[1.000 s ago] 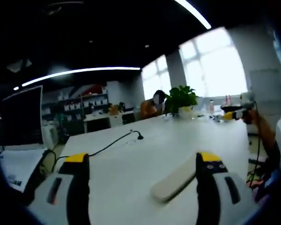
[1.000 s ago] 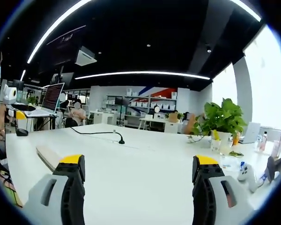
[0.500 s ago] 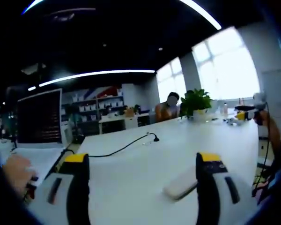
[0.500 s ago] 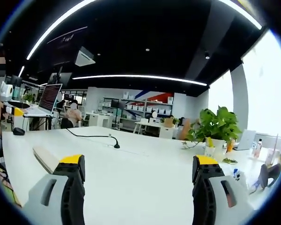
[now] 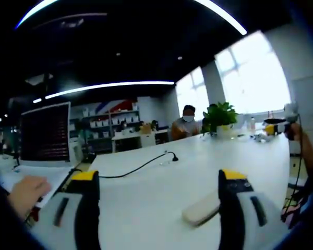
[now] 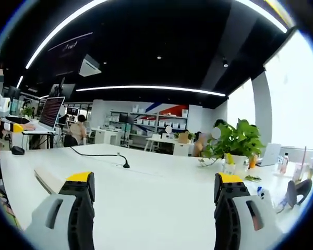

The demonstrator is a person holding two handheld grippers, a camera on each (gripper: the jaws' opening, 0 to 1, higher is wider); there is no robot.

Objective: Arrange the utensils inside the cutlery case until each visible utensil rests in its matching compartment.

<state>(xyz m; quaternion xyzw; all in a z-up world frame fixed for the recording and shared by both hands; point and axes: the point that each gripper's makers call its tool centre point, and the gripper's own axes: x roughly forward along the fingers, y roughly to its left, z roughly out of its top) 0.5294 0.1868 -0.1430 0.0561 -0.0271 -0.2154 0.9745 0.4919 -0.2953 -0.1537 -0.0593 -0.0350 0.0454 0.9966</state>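
Note:
A long, flat beige cutlery case [image 5: 202, 208] lies closed on the white table [image 5: 146, 192], just left of my left gripper's right jaw. My left gripper [image 5: 159, 177] hovers open over the table with nothing between its yellow-tipped jaws. In the right gripper view the same case [image 6: 47, 180] lies at the left, beyond the left jaw. My right gripper [image 6: 155, 178] is also open and holds nothing. Each gripper appears small and far off in the other's view: the right gripper [image 5: 274, 127] in a hand, and the left gripper [image 6: 13, 126].
A black cable [image 5: 141, 165] runs across the table to a small black plug. An open laptop [image 5: 44, 134] stands at the left with a person's hand [image 5: 23, 190] near it. A potted plant [image 6: 235, 141], bottles and small items sit at the table's far end.
Both cameras have shifted, so the room sits differently in each view. In the left gripper view the laptop and a hand have come in. The case lies still and both grippers stay open.

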